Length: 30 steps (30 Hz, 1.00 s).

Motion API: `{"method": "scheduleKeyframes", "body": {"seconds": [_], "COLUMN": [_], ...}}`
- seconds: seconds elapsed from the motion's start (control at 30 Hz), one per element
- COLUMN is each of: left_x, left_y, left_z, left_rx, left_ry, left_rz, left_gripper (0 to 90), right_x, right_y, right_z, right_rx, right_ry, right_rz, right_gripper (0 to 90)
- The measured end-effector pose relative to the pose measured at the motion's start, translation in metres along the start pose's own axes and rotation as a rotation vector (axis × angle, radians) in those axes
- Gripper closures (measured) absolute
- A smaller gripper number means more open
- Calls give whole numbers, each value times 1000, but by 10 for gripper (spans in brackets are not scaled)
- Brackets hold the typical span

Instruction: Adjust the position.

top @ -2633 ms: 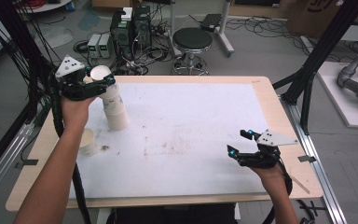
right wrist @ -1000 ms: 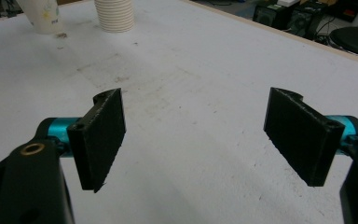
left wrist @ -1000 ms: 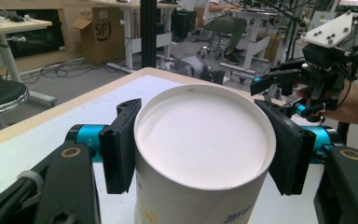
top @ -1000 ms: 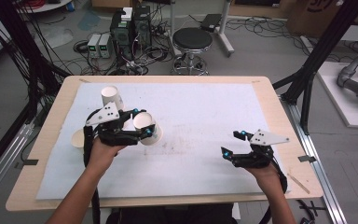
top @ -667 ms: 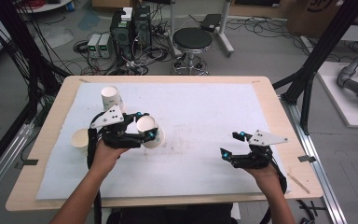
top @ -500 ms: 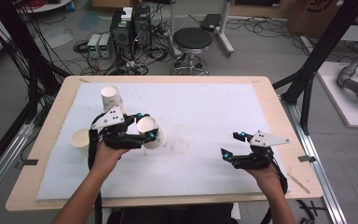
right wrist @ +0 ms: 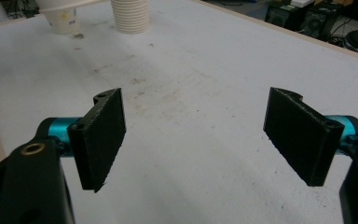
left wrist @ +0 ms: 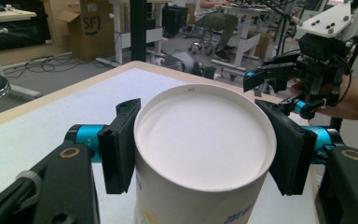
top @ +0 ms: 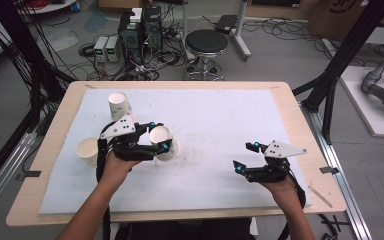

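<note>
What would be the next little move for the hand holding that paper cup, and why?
Probably opening the jaws to let go. The left gripper is clamped on the paper cup, which seems to stand upright on the white mat, apart from the cup stack and the single cup.

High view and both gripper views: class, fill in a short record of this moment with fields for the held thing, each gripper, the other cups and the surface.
held thing: paper cup, upright, mouth up
left gripper: shut on the paper cup, fingers on either side
right gripper: open, nothing between its fingers
cup stack: at the back left of the mat
single cup: at the mat's left edge
surface: white mat on a wooden table
</note>
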<state>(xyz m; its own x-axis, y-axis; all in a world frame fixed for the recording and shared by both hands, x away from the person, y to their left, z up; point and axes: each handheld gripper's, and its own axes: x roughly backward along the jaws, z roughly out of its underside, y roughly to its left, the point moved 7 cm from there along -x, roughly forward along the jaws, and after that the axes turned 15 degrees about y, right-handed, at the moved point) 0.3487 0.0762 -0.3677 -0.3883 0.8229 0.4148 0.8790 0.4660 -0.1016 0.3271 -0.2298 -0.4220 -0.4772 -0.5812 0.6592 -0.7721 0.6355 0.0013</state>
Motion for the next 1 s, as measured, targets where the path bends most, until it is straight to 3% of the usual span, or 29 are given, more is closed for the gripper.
{"method": "scheduleKeyframes", "body": {"seconds": [0.27, 0.5, 1.0], "left_x": [-5, -10, -29], "left_y": [-13, -20, -37], "left_z": [1, 2, 2], "left_rx": [-31, -34, -78], "left_ry": [10, 15, 64], "left_rz": [38, 58, 134], "left_gripper": [348, 349, 350], "right_x": [-3, -8, -26], "right_y": [11, 26, 45], "right_z": [-5, -15, -26], "right_rx": [32, 61, 123], "right_ry": [-11, -30, -19], "right_rz": [-42, -97, -170], "right_gripper": [213, 212, 212]}}
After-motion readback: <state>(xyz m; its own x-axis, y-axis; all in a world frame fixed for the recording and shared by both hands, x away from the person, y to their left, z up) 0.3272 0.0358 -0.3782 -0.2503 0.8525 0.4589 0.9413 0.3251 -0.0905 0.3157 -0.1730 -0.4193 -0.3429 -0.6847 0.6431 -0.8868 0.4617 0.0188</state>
